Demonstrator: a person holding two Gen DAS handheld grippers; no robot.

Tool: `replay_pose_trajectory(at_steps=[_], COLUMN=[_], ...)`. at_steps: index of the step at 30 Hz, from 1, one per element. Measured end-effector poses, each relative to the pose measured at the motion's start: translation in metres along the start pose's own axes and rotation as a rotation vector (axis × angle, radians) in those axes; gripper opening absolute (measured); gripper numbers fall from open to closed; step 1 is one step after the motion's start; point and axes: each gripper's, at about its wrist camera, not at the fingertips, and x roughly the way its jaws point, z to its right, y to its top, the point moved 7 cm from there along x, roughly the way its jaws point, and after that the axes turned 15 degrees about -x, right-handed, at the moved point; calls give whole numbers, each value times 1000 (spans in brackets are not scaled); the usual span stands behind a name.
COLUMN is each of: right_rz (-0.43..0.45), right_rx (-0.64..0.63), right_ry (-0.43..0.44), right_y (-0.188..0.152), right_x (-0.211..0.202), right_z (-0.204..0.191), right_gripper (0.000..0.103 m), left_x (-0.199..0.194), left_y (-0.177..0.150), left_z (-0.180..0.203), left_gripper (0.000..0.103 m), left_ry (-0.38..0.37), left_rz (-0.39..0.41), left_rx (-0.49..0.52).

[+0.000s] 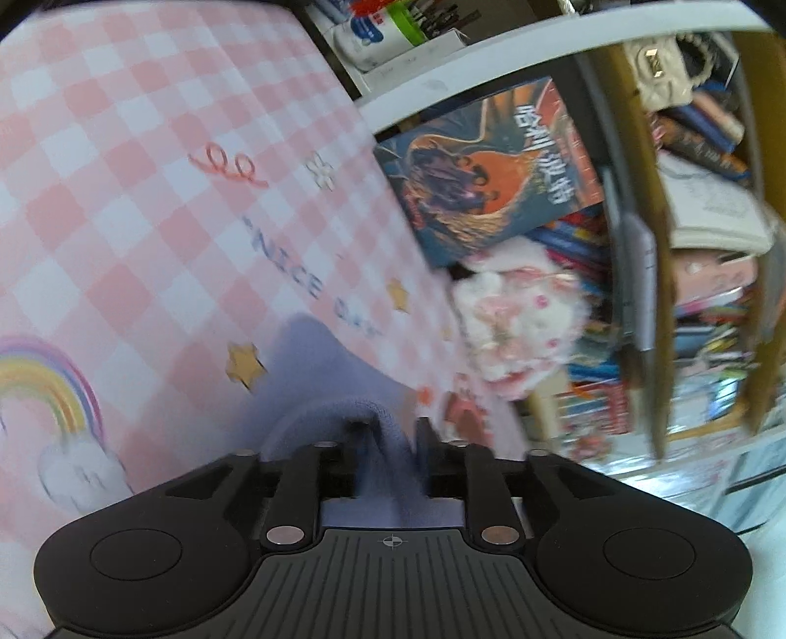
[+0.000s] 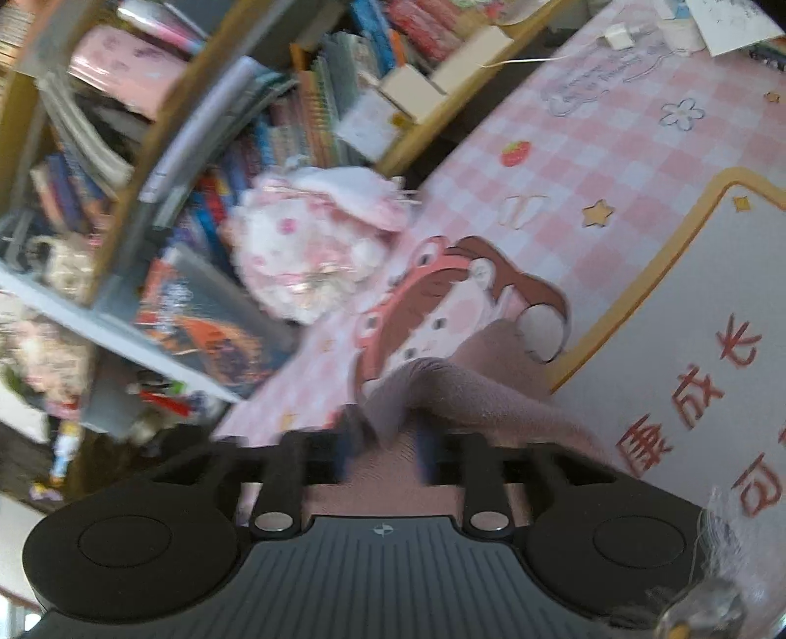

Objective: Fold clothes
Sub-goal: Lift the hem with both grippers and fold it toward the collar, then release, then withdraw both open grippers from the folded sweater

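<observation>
A soft garment, lavender in the left wrist view [image 1: 319,373] and mauve-pink in the right wrist view [image 2: 471,388], is lifted above a pink checked table mat [image 1: 147,206]. My left gripper [image 1: 388,432] is shut on a bunched edge of the garment, which runs back between the fingers. My right gripper [image 2: 383,427] is shut on another edge of the garment, and the cloth drapes to the right over the mat [image 2: 614,162]. Both views are tilted and motion-blurred.
A fluffy white-and-pink plush [image 1: 520,324] lies at the mat's edge, also in the right wrist view [image 2: 304,255]. A bookshelf crowded with books [image 1: 712,275] stands beyond it, with a large orange-and-blue book [image 1: 491,167]. Small white items [image 2: 624,34] lie far on the mat.
</observation>
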Motion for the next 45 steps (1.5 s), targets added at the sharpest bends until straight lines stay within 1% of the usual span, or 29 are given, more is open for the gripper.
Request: replay_pose_trajectory(at_steps=[1,2,3,5,6,9,10,12,14,15,16,17,18,19,20,21,23,24,25,27,29,31,32,33,34,36,38,41,45], right_rz=[14,31,44,36,28,-45,-71,-109,-135,-142,-149,-157,-156,-143,-115,-77,-8,-10,-43,-104,-112,-96,-96,-95,-89,-78,-63,-45,-34], right_rx=[-24,-56,-90,-179,-229,-468,-552,-677,-766,-785,-800,-792,-767,-713,-621,-492,-245,-185,-183,-181,-178,-143,-138,-146,-146,-148,-162,-222,-313], right_ry=[-25,-51,-76,-128,-156,-258,-281,-312,-344,-353,-360,-361,-364,-338,-285,-233,-132,-119,-142,-188,-216,-203,-203,-215,-230,-258,-262,-277,-279], right_y=[3,7,10,12,13,2,-5,-16,-25,-27,-28,-28,-25,-20,-12,-4,13,14,10,1,-6,-5,-5,-4,-3,-2,0,5,10], right_x=[0,-2,-4,-5,-5,5,10,20,31,36,41,44,45,41,34,25,9,12,24,45,57,55,54,52,50,45,37,27,20], right_z=[1,3,4,5,5,-1,-4,-8,-11,-11,-11,-10,-8,-6,-4,4,18,27,31,40,47,51,52,53,53,53,54,50,45], right_gripper=[48,48,52,53,53,53,53,52,47,38,22,15,8,7,7,6,6,6,6,6,6,7,7,12,22,27,27,27,29], left_x=[0,-4,-9,-15,-15,-13,-10,-1,12,18,24,27,25,20,11,2,0,7,15,22,24,25,24,23,21,16,7,-9,-26], left_y=[4,9,14,19,17,9,3,-7,-17,-22,-26,-28,-27,-24,-17,-9,3,7,8,7,8,8,8,9,11,11,12,11,-2], left_z=[0,2,4,8,9,13,14,14,15,15,15,16,18,21,24,24,13,3,-4,-5,-4,-5,-6,-7,-7,-6,-2,4,15], left_gripper=[35,40,44,44,44,45,45,44,43,41,37,4,4,4,4,4,4,4,4,5,6,8,12,15,17,21,25,25,26], left_ry=[17,19,23,49,67,122,140,179,211,224,238,248,241,223,185,166,187,216,242,249,246,247,248,252,256,260,258,243,199], left_rz=[11,31,60,100,99,93,83,72,59,50,42,37,31,32,51,71,82,63,46,57,69,69,72,78,85,111,151,207,245], left_rx=[23,55,103,202,255,414,462,547,620,653,688,716,716,702,657,616,560,533,526,539,540,553,557,558,556,547,545,548,543])
